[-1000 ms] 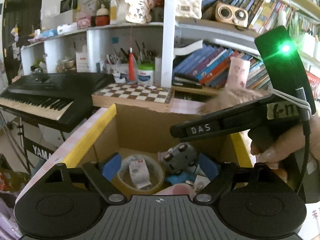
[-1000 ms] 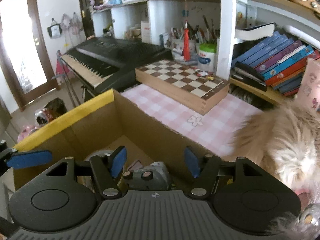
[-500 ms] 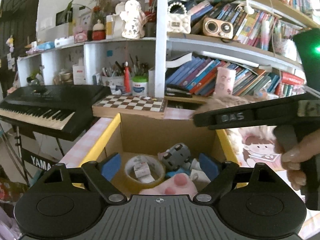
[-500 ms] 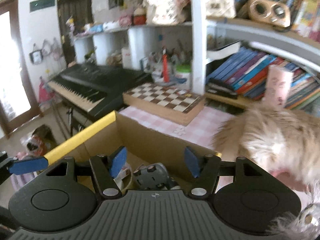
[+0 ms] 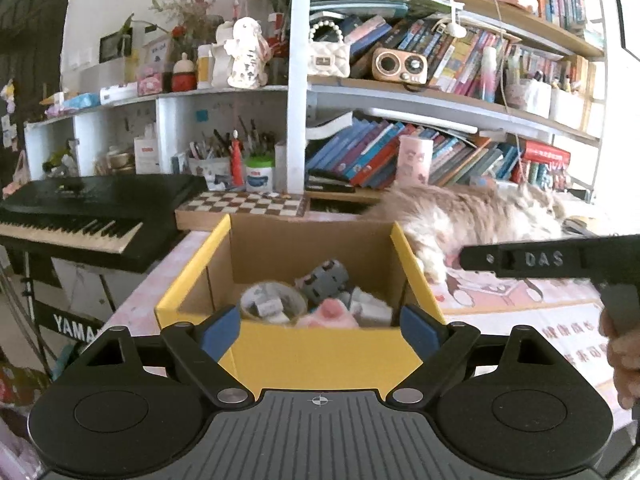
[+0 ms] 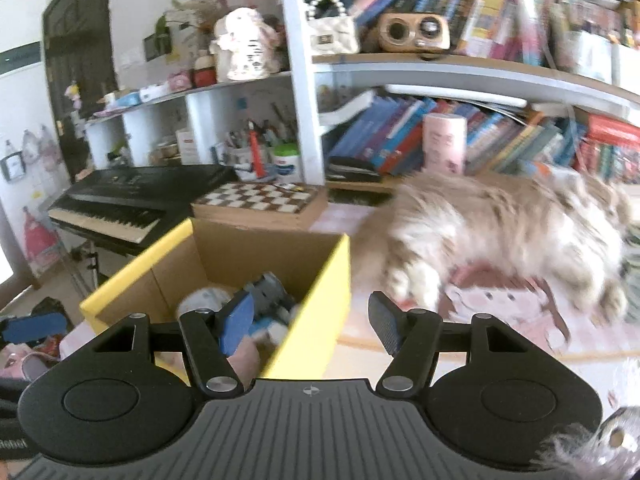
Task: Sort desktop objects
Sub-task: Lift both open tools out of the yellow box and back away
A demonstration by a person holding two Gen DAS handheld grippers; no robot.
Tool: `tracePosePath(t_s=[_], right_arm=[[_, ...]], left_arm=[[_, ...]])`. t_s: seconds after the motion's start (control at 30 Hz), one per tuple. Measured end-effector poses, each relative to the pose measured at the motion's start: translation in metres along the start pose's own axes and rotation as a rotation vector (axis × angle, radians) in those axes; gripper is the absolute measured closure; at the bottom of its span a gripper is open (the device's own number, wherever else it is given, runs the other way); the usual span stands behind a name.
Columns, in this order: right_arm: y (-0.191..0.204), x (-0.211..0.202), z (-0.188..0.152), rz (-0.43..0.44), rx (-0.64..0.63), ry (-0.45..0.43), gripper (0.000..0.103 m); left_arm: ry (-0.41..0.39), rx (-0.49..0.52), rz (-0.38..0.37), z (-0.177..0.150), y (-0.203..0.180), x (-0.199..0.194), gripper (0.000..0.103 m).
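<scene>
Left gripper (image 5: 318,330) wide open, empty, at near wall of yellow-edged cardboard box (image 5: 320,354). Right gripper (image 6: 314,320) half open, empty, straddling box's right wall. Inside box: one tape roll (image 5: 272,302), one grey toy car (image 5: 326,280), one pink plush (image 5: 328,314). Beyond, along desk's far edge: one furry animal (image 6: 508,224), nearer right gripper.

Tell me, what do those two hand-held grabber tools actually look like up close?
Each is black plastic: a ribbed plate in front of the camera, two round discs either side, and hinged arms ending in two fingers with blue pads. That holds for the left gripper and the right gripper. Seen from the side, the right gripper has a long black bar with raised letters DAS above a handle held in a hand.
</scene>
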State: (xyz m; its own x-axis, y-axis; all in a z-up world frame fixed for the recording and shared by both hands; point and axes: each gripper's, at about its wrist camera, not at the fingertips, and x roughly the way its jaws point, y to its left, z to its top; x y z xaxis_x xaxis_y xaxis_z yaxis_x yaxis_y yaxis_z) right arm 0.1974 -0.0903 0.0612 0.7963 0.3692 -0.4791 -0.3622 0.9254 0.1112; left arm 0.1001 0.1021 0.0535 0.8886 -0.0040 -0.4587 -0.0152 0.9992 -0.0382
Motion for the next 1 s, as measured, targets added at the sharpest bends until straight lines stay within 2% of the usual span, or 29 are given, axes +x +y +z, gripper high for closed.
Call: tracePosePath(t_s=[0.4,0.6,0.77,1.0], right_arm=[[0.002,-0.058,-0.063,-0.121,0.053,0.039,0.042],[0.0,-0.077,-0.083,-0.18,0.073,0.047,0.042],[0.001,-0.09,-0.096,-0.216,0.088,0.046,0.042],[0.004,-0.101,-0.11,-0.267,0.088,0.042,0.038]], left_arm=[[0.037,-0.027,-0.04,-0.032,-0.006,-0.026,0.013],[0.044,-0.002,-0.047,-0.038,-0.015,-0.034,0.012],[0.035,0.023,-0.016,-0.043,-0.019,-0.042,0.008],[0.042,-0.003,0.003,-0.053,-0.023,-0.045,0.008]])
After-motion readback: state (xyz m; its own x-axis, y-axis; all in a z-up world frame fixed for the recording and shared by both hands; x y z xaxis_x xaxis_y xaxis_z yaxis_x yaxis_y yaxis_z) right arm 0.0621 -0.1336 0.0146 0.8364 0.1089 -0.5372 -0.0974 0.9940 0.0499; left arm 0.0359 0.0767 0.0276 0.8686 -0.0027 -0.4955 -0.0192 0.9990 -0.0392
